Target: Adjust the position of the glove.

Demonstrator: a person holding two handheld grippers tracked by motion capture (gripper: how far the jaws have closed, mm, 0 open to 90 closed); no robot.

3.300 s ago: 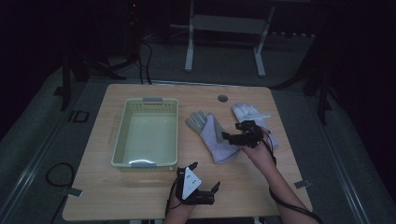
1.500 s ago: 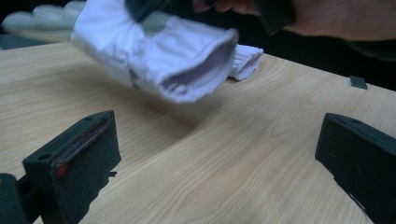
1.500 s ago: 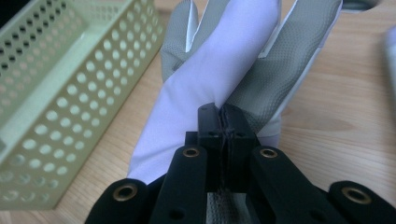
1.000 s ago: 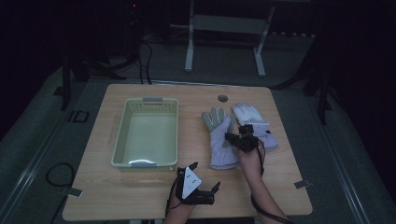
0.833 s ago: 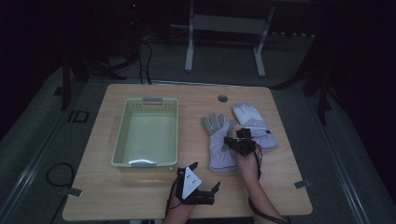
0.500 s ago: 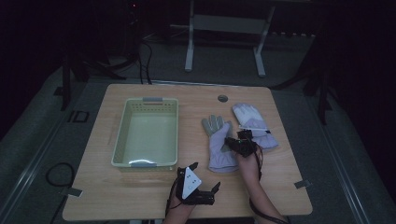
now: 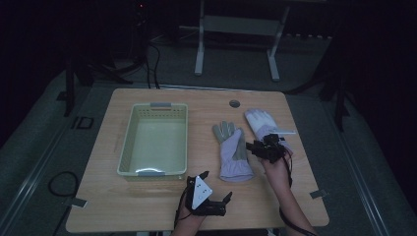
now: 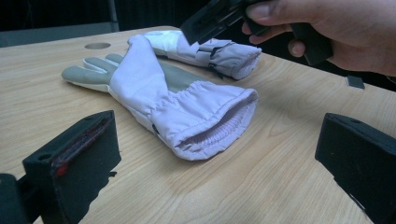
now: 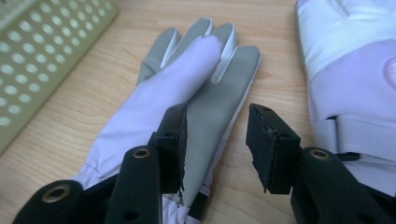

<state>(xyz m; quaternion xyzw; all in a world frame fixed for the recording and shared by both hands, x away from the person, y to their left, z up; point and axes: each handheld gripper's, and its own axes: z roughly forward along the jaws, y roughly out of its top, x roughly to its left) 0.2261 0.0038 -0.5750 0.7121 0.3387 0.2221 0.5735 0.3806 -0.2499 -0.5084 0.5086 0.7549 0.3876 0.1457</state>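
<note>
Shifted leftward, glove (image 7: pixel 233 153) lies lengthwise, fingers pointing away.

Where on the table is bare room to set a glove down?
Bare wood lies between the basket and the near glove, and along the table front edge left of the left gripper. Around the right gripper and far glove it is crowded.

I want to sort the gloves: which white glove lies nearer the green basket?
The white-and-grey fabric glove beside the pale green plastic basket; the other white glove lies farther right.
</note>
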